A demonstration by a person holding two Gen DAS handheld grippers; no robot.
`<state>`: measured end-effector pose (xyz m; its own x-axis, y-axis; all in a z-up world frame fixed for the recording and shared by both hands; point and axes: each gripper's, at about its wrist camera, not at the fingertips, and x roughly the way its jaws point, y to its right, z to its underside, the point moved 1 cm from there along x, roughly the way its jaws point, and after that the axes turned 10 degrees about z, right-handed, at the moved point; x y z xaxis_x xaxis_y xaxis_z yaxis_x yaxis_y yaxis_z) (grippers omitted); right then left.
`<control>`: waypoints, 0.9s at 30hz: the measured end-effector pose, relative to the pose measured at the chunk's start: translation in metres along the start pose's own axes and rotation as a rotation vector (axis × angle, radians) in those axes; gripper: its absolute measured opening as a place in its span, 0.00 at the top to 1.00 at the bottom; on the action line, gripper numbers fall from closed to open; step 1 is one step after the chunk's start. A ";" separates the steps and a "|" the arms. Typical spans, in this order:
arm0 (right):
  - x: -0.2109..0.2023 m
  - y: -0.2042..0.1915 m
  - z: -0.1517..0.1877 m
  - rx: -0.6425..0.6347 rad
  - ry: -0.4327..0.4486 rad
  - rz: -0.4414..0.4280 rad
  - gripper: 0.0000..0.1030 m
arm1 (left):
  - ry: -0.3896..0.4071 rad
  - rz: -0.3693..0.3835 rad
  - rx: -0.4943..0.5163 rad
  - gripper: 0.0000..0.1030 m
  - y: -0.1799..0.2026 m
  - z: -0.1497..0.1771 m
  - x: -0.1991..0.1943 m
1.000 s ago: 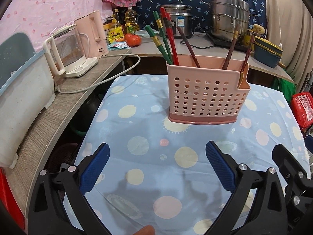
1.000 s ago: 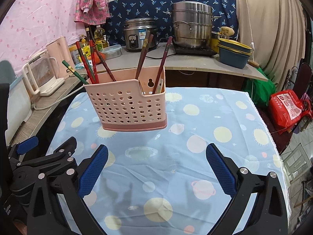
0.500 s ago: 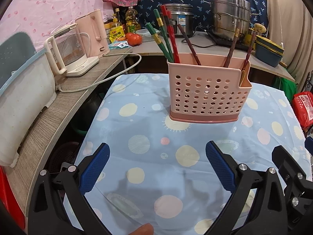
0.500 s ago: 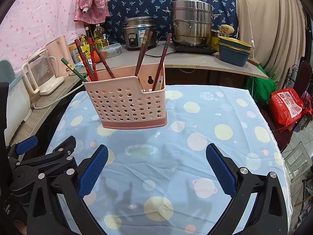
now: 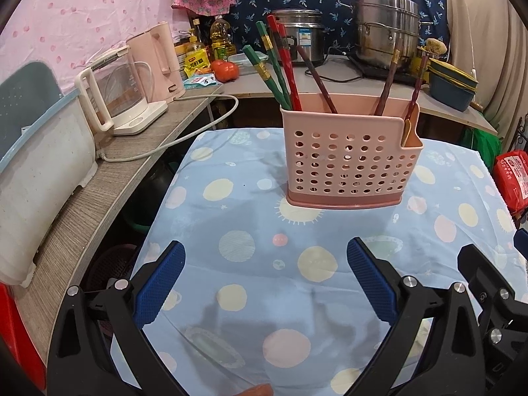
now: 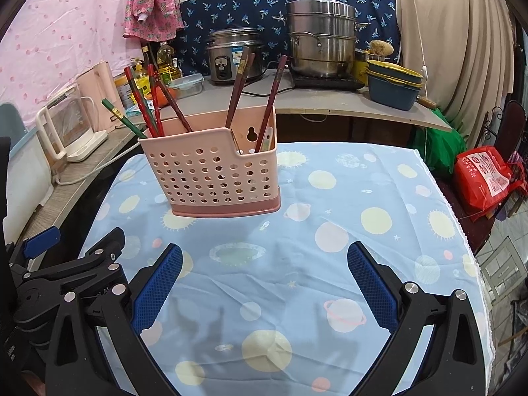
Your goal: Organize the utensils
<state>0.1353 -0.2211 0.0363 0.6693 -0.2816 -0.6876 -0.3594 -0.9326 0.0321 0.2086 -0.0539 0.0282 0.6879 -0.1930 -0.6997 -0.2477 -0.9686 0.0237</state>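
Drawn slightly nearer to the pink utensil caddy (image 5: 351, 161) over the last second: larger in both wrist views, sitting a little lower in frame. No other displacement noted. Left gripper (image 5: 265, 282) spread wide, blue pads bare, nothing held. Right gripper (image 6: 264, 282) likewise wide and empty, hovering over the planet-print tablecloth (image 6: 346, 231). Caddy upright on the cloth, well ahead of both grippers, untouched. Green chopsticks (image 5: 267, 66) and red chopsticks (image 5: 285, 56) leaning in its left part; brown chopsticks (image 6: 239, 82) towards its right, beside the low front pocket. No loose utensil seen on the cloth. Judged: sorting complete or nearly so, approach possibly for a final check. Glass kettle (image 5: 115, 95) on the side counter, as before.
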 end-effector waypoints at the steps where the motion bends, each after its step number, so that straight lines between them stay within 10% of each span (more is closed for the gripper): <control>1: 0.000 0.000 0.000 0.000 0.001 0.000 0.06 | 0.001 0.000 0.000 0.09 0.000 0.000 0.000; 27: 0.001 -0.004 0.001 -0.013 -0.006 -0.001 0.06 | 0.007 -0.007 0.000 0.09 -0.003 -0.004 -0.003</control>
<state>0.1368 -0.2174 0.0347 0.6658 -0.2796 -0.6918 -0.3504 -0.9357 0.0410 0.2103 -0.0514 0.0328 0.6944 -0.1878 -0.6947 -0.2434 -0.9697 0.0188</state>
